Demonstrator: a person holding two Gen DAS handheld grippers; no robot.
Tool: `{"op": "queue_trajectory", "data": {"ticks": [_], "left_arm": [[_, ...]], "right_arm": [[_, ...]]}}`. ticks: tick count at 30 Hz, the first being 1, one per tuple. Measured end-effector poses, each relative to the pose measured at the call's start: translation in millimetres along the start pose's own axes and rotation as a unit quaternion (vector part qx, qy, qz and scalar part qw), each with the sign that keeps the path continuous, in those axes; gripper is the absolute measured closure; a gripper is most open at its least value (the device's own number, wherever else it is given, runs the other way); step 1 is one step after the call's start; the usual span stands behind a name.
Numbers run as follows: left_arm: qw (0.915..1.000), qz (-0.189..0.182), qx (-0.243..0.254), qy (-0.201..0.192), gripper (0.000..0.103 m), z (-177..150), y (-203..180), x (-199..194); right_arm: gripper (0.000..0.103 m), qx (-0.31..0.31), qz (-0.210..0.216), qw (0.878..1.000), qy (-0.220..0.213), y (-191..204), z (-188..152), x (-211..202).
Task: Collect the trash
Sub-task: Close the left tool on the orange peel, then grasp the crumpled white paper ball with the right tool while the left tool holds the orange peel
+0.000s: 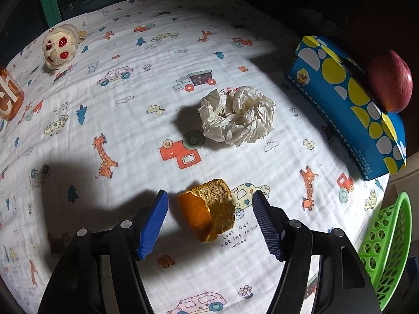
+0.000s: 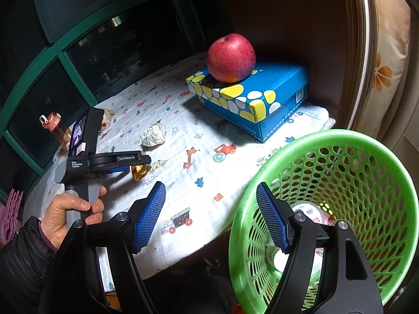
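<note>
Left tongs [image 1: 210, 204] open, straddling orange peel [image 1: 209, 209] on the bench [image 1: 131, 120], not yet gripped; crumpled paper [image 1: 237, 115] beyond also uncollected; right tongs [image 2: 210, 201] open, empty over green basket [image 2: 366, 144] already holding some trash.

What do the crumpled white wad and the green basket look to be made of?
Crumpled white wad: thin paper, probably tissue or wrapper; matte, sharply creased folds. Green perforated basket: moulded plastic, slightly glossy; uniform colour and regular punched holes suggest it.
</note>
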State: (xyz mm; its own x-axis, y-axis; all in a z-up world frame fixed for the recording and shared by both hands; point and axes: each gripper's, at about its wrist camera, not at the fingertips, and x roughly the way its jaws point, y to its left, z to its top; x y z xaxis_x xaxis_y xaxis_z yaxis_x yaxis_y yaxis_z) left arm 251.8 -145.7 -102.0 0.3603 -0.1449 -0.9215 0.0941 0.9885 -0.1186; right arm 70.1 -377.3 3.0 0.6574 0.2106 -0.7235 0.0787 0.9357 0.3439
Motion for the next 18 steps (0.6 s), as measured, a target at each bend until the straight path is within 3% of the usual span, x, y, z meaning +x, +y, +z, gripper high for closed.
{"op": "queue_trajectory", "data": {"ticks": [4, 6, 9, 18], "left_arm": [[0.9998, 0.019, 0.006, 0.005, 0.039, -3.9, 0.8, 7.1], [0.9998, 0.019, 0.008, 0.0, 0.046, -5.9, 3.0, 7.0], [1.0, -0.005, 0.001, 0.0, 0.061, -5.9, 10.0, 2.2], [0.999, -0.022, 0.002, -0.04, 0.068, -11.1, 32.7, -38.6]], "right_arm": [[0.031, -0.001, 0.003, 1.0, 0.003, 1.2, -0.6, 2.9], [0.031, -0.002, 0.004, 1.0, 0.004, 2.2, -0.8, 4.3], [0.031, -0.005, 0.005, 1.0, 0.007, 4.9, -0.6, 7.6], [0.031, -0.035, 0.019, 0.999, 0.015, 32.6, 11.6, 30.3]]}}
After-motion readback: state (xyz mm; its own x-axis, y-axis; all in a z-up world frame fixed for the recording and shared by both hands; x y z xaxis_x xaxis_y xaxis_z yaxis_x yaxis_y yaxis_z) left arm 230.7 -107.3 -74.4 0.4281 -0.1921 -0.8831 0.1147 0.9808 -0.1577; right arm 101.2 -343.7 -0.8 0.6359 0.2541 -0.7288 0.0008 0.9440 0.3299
